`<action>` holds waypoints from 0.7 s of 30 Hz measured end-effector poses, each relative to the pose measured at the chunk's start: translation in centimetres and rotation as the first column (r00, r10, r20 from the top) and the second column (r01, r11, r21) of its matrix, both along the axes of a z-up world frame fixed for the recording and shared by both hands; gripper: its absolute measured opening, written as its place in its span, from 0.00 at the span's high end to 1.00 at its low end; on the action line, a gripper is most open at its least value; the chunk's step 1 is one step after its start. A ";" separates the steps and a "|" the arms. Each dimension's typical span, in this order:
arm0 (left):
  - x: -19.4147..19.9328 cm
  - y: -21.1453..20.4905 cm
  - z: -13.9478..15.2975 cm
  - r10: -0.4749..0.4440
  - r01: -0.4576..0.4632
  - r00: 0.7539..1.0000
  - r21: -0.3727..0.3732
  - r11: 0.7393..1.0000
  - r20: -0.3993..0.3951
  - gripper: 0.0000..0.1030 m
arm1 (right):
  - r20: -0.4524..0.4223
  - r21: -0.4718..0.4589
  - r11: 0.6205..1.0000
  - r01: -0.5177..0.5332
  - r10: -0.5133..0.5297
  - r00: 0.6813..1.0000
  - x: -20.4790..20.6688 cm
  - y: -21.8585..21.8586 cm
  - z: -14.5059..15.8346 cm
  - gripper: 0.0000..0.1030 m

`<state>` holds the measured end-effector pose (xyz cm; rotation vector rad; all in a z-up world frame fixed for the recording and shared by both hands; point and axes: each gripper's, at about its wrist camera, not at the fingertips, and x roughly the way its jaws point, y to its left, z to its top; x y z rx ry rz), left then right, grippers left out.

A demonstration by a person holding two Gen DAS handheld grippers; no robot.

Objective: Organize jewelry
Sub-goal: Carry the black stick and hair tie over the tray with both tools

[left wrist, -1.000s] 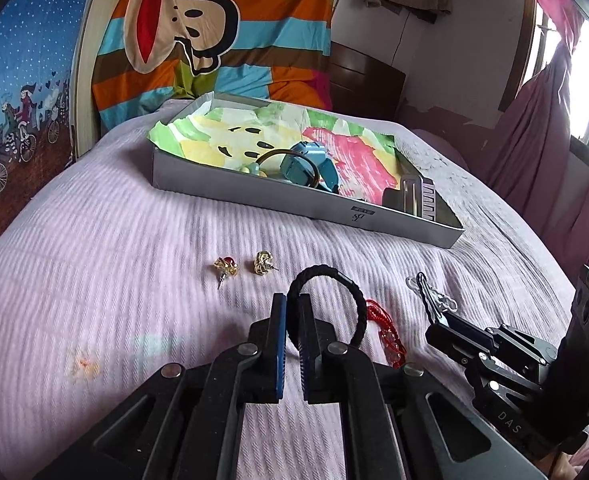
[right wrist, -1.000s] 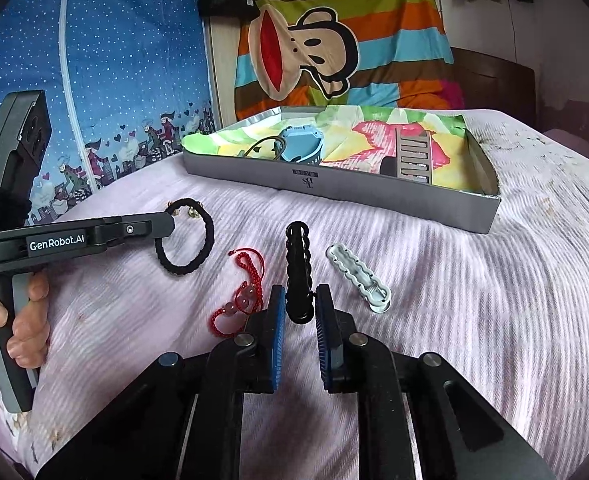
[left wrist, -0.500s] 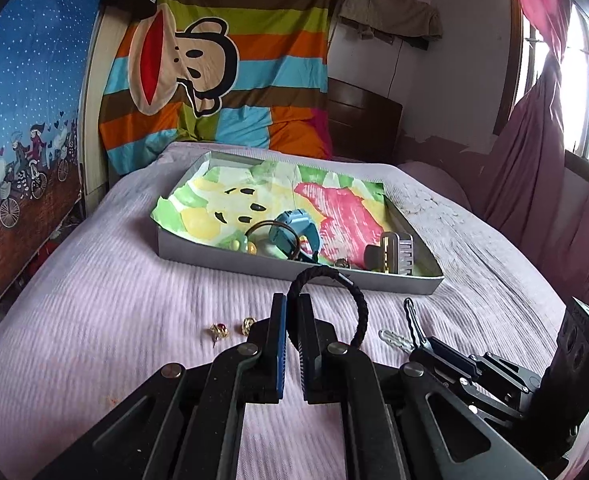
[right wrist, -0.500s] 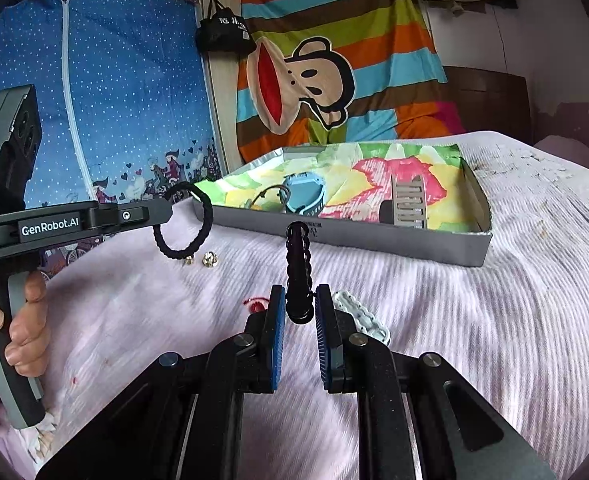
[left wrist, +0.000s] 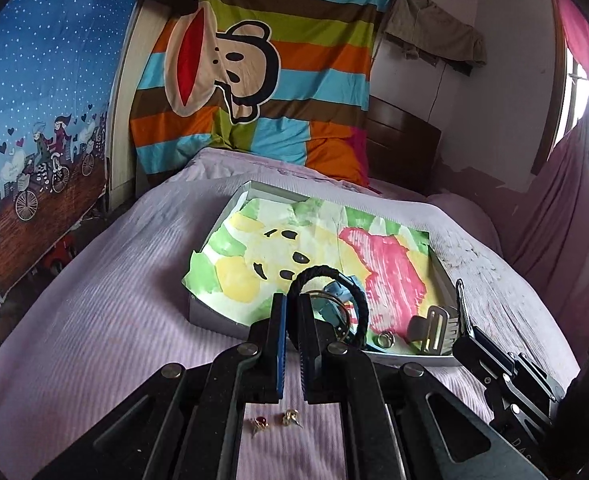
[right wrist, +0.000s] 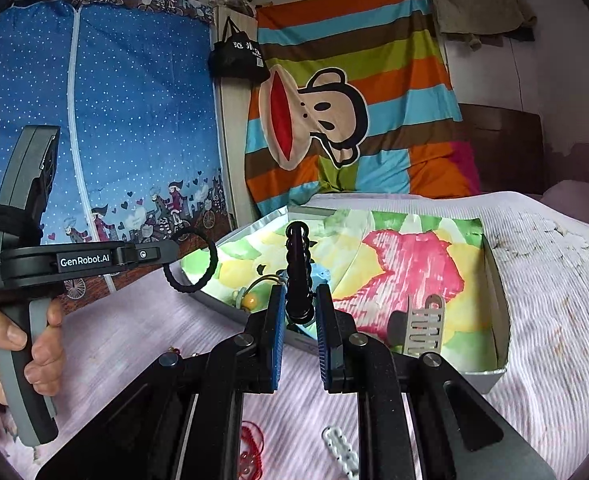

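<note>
- Left wrist view: the left gripper (left wrist: 291,322) has its blue-padded fingers pressed on a black braided ring-shaped hair tie (left wrist: 330,280), which stands upright in the air over the near edge of the grey tray (left wrist: 210,314).
- The tray is a shallow rectangular cardboard box lined with crinkled paper (left wrist: 390,264) printed in green, yellow and pink; it rests on a ribbed lilac bedspread (left wrist: 94,320).
- Inside the tray near the front wall lie a light blue piece with a thin hoop (left wrist: 334,300), a small round silver item (left wrist: 386,338) and one slotted grey metal clip (left wrist: 434,330).
- Two small gold earrings (left wrist: 274,420) lie side by side on the bedspread, below the left gripper; one shows a red stone.
- Right wrist view: the right gripper (right wrist: 299,320) pinches one black beaded-looking clip (right wrist: 299,268), long and bumpy, held upright above the tray's near edge.
- A hand (right wrist: 14,344) grips the handle of the other tool at the left of this view.
- On the bedspread under the right gripper lie a red cord bracelet (right wrist: 252,446) and a white perforated clip (right wrist: 340,448), both partly hidden, so their full shape is hard to judge.
</note>
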<state>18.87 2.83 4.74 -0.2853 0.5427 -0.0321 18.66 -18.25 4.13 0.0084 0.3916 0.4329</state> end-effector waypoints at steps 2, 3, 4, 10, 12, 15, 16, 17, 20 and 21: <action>1.3 0.1 -0.4 0.004 -0.004 1.000 0.012 1.000 -0.013 0.95 | 0.002 -0.023 1.000 0.007 -0.007 1.000 0.9 0.3 -0.4 0.87; 1.8 0.1 -0.6 0.005 -0.004 1.000 0.015 1.000 -0.019 0.95 | 0.005 -0.028 1.000 0.014 -0.014 1.000 1.2 0.3 -0.8 0.87; 2.4 0.1 -0.9 0.004 -0.004 1.000 0.015 1.000 -0.025 0.95 | 0.008 -0.032 0.999 0.024 -0.023 1.000 1.5 0.3 -1.1 0.87; 5.1 -0.1 -2.6 0.011 -0.010 0.998 0.028 1.000 -0.057 0.95 | -0.062 0.022 0.999 0.035 -0.033 0.998 4.3 -0.6 -2.7 0.87; 5.8 0.0 -3.0 0.015 -0.014 0.998 0.014 1.000 -0.068 0.95 | -0.073 0.027 0.999 0.033 -0.031 0.997 4.9 -0.5 -3.0 0.87; 6.5 -0.2 -3.5 0.017 -0.015 0.997 0.023 1.000 -0.082 0.95 | -0.112 0.011 1.000 0.028 -0.027 0.993 5.8 -0.1 -4.2 0.87; 6.6 -0.3 -3.7 0.015 -0.013 0.996 0.025 1.000 -0.088 0.95 | -0.124 0.005 1.000 0.026 -0.025 0.992 6.1 -0.1 -4.7 0.87; 6.7 -0.4 -3.8 0.013 -0.011 0.996 0.027 1.000 -0.092 0.95 | -0.137 0.002 1.000 0.024 -0.023 0.990 6.4 0.0 -5.0 0.87; 6.9 -0.6 -4.2 0.009 -0.005 0.995 0.041 0.999 -0.102 0.95 | -0.158 0.009 1.000 0.021 -0.019 0.987 6.9 -0.2 -5.5 0.87; 6.9 -0.7 -4.3 0.008 -0.004 0.995 0.043 0.999 -0.104 0.95 | -0.164 0.013 1.000 0.019 -0.016 0.986 7.0 -0.3 -5.6 0.87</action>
